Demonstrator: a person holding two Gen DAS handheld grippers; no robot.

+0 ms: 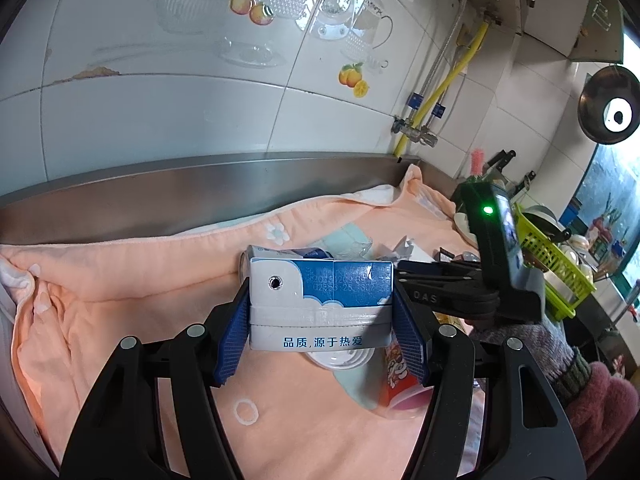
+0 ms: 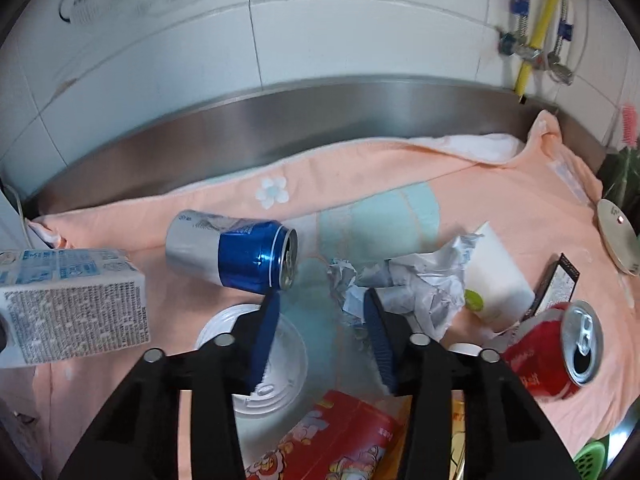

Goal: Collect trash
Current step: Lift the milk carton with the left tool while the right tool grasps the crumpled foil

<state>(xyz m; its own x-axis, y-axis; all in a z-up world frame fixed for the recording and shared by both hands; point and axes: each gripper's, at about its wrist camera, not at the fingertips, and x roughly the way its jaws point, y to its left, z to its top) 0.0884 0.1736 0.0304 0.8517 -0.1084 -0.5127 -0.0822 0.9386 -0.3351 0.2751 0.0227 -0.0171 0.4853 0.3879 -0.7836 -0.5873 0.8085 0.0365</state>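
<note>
Gripping a blue-and-white milk carton [image 1: 320,304] between the blue pads of the left gripper [image 1: 322,312], both pads pressing flat against its short sides, carton raised clear of the peach towel [image 1: 120,320] spread over the counter. Showing, in the right wrist view, the same carton [image 2: 72,304] at the far left edge, printed side facing the camera.

Hanging over the litter with the right gripper [image 2: 322,316] spread apart, nothing between its fingers, one blue pad [image 2: 264,340] above a white plastic lid [image 2: 280,368], the other touching or just over a wad of crumpled paper [image 2: 404,280]; contact impossible to confirm.

Lying on the towel [image 2: 360,184]: a silver-and-blue can [image 2: 232,252] on its side, mouth turned toward the paper wad; a white paper cup [image 2: 496,280] tipped over just behind the paper; a red can [image 2: 556,348] on its side at the right, opened top facing the camera; a dark flat packet [image 2: 560,280] between cup and red can; a red cartoon-printed wrapper [image 2: 340,440] at the bottom, beside the lid.

Appearing in the left wrist view too: the right gripper's black body [image 1: 460,292] just beyond the carton, held by a gloved hand [image 1: 532,340].

Running behind the towel, a steel backsplash [image 2: 320,120] under a white tiled wall [image 2: 320,32].
</note>
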